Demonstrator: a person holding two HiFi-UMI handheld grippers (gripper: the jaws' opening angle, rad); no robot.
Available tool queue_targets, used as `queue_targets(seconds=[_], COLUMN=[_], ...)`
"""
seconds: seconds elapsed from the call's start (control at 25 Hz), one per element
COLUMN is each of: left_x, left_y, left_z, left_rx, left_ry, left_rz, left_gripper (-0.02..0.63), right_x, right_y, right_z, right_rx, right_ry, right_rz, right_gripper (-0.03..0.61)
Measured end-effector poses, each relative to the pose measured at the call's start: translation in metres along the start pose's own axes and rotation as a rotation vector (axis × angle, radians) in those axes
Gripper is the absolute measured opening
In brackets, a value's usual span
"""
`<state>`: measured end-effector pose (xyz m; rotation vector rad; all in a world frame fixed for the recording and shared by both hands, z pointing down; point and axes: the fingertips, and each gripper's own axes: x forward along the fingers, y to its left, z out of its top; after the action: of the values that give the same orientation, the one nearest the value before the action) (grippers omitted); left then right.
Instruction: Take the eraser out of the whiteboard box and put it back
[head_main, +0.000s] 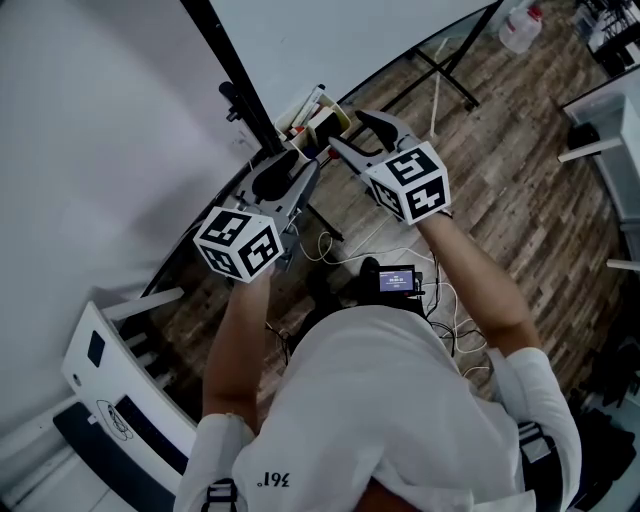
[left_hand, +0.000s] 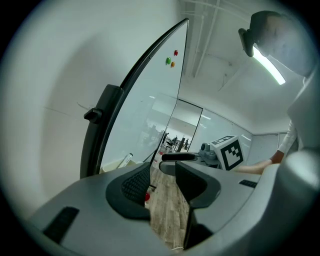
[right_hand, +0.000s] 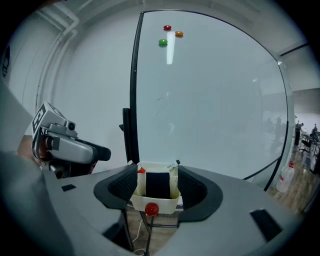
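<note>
– So, head view first?
– My left gripper (head_main: 295, 167) and right gripper (head_main: 345, 128) are both raised close to the whiteboard box (head_main: 305, 112).
– Left gripper view?
– Jaws apart, with only wood floor (left_hand: 167, 215) showing between them.
– Right gripper view?
– Apart too (the box sits framed in the gap, contact unclear). The dark eraser (right_hand: 158, 184) stands upright inside the box, a red magnet (right_hand: 151, 208) on its front.

We see soft, cool, even light, a glaring ceiling strip light (left_hand: 270, 67) upper right, and dark, fisheye-bent edges.
</note>
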<state>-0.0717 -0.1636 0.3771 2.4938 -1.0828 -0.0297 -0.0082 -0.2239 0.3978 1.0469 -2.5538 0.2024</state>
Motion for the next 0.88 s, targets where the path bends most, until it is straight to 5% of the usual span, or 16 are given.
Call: queue_targets(seconds=[0.24, 0.88], left_x=[-0.004, -0.022], left_y=[-0.011, -0.047], left_z=[0.006, 0.020], left_rx=[0.006, 0.020], left_ry=[-0.013, -0.063], left_rz=[-0.017, -0.079], left_gripper=[0.166, 0.164], right_x=[-0.021, -0.083], right_y=[0.002, 0.005], right_z=[0.010, 0.039], right_rx=[0.014, 0.062], right_ry=[-0.029, -0.121], right_rz=[-0.010, -0.046], right_gripper=[0.258, 0.103])
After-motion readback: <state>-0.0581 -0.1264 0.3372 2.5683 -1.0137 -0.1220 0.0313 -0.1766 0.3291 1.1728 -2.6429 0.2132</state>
